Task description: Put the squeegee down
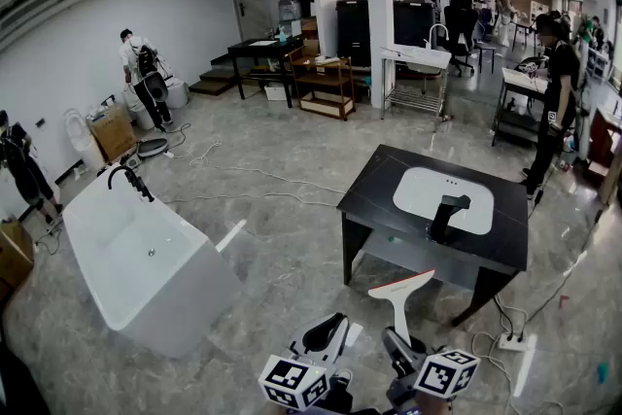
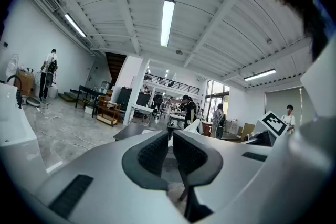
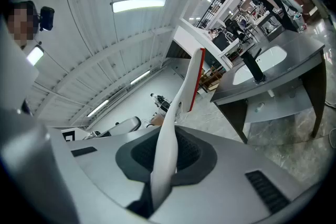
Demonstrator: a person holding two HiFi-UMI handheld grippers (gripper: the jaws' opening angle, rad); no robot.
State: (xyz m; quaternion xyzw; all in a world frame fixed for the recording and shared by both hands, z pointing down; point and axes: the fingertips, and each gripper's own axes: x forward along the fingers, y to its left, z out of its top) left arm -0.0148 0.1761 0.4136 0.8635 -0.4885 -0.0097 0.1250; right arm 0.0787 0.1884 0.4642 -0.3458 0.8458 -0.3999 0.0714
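Note:
The squeegee (image 1: 400, 288) is white with a red-edged blade at its top. It stands upright in front of me, low in the head view, with my right gripper (image 1: 400, 351) shut on its handle. In the right gripper view the handle (image 3: 169, 139) runs up between the dark pads to the blade (image 3: 195, 79). My left gripper (image 1: 326, 339) hangs just left of it with its jaws together and nothing between them. The left gripper view shows those pads (image 2: 155, 153) almost touching. Ahead of the blade is a black table (image 1: 381, 172) with a white sink basin (image 1: 420, 197) and a black faucet (image 1: 446, 215).
A white bathtub (image 1: 136, 259) stands on the marble floor to the left. Cables and a power strip (image 1: 512, 342) lie on the floor to the right of the table. One person (image 1: 556, 102) stands behind the table. Others work by the left wall (image 1: 144, 78).

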